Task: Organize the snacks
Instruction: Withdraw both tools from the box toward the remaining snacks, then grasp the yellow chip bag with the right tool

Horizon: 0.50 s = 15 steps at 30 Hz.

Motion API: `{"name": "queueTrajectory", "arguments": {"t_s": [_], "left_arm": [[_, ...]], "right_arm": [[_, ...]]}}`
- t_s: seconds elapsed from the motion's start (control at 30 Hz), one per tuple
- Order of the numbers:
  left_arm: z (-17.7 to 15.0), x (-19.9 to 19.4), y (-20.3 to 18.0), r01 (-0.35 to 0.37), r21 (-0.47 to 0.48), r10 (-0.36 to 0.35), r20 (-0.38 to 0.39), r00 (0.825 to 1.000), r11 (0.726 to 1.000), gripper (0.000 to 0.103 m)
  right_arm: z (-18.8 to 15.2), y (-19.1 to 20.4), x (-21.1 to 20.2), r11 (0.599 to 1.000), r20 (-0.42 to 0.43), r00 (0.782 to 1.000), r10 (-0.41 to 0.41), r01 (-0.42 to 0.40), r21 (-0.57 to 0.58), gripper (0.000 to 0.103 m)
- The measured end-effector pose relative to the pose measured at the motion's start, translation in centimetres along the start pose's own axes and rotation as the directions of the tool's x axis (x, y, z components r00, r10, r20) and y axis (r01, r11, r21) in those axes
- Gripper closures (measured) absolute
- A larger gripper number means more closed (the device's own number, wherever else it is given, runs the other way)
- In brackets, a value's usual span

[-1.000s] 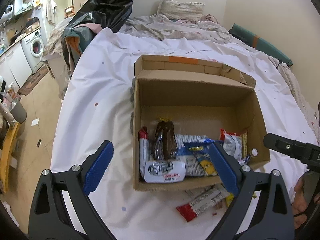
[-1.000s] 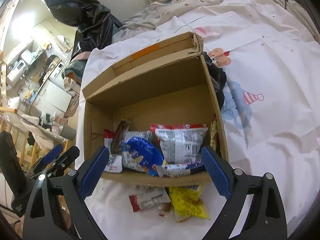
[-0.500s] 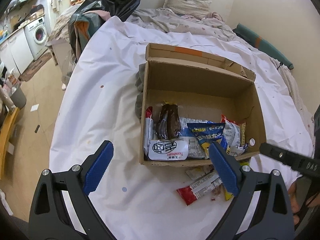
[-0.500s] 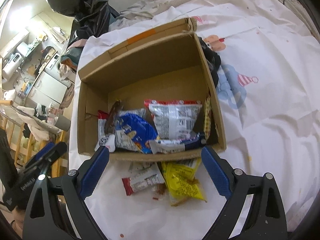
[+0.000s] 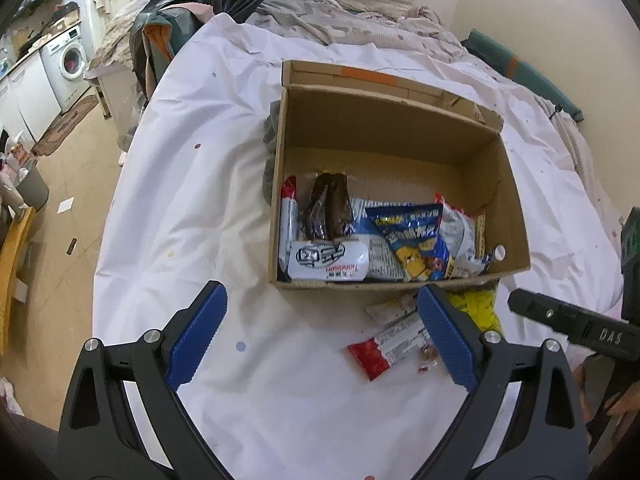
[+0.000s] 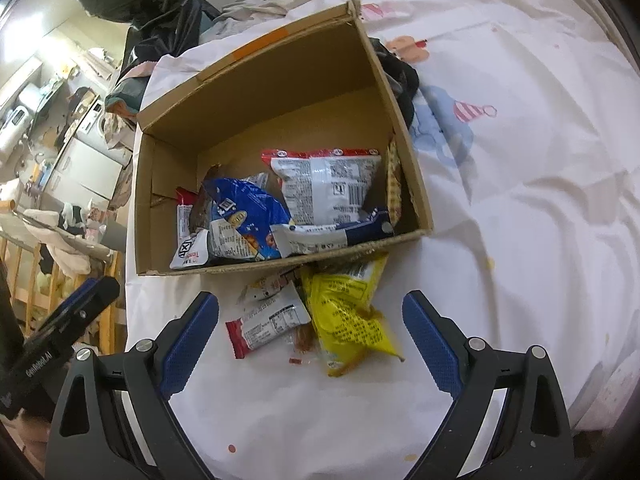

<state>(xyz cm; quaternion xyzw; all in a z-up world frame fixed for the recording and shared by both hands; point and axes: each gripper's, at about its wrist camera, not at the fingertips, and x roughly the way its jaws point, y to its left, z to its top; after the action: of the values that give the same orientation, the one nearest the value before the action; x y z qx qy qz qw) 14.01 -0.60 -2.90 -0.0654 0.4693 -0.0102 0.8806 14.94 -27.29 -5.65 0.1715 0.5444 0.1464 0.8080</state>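
An open cardboard box [image 5: 516, 216] [image 6: 416, 184] sits on a white sheet and holds several snack packets, among them a blue bag [image 5: 416, 236] [image 6: 244, 208], a dark bar [image 5: 328, 208] and a silver-red bag [image 6: 324, 184]. In front of the box lie a red-and-white bar [image 5: 386, 350] [image 6: 268, 320], a yellow packet [image 6: 348, 316] [image 5: 476, 308] and a small white wrapper [image 5: 390, 308]. My left gripper [image 5: 320, 336] is open and empty above the sheet, near the box front. My right gripper [image 6: 310, 340] is open and empty, hovering over the loose packets.
The white sheet [image 5: 180, 200] covers a bed-like surface with a pillow and blankets [image 5: 360, 12] behind. A black plastic bag [image 6: 144, 4] stands at the back left. A dark cloth [image 6: 400, 76] lies beside the box. Crumbs [image 6: 302, 340] lie near the bar. Floor and washing machine [image 5: 68, 60] lie left.
Both grippers have pulled back and up from the box, so it looks smaller and farther. The loose packets in front of it have come fully into view. Both grippers stay open.
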Motion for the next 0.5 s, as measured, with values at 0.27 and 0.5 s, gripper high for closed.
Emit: {"name": "queueTrajectory", "arguments": {"t_s": [0.27, 0.5], "left_arm": [[-1.0, 1.2, 1.1, -0.007, -0.042, 0.004, -0.075, 0.997, 0.999, 0.008], [-1.1, 2.1, 0.7, -0.003, -0.048, -0.002, -0.106, 0.994, 0.999, 0.008]], "right_arm": [[-0.5, -2.9, -0.5, 0.991, -0.002, 0.999, 0.040, -0.039, 0.126, 0.007], [-0.8, -5.6, 1.0, 0.963, -0.067, 0.993, 0.096, -0.076, 0.259, 0.007]]}}
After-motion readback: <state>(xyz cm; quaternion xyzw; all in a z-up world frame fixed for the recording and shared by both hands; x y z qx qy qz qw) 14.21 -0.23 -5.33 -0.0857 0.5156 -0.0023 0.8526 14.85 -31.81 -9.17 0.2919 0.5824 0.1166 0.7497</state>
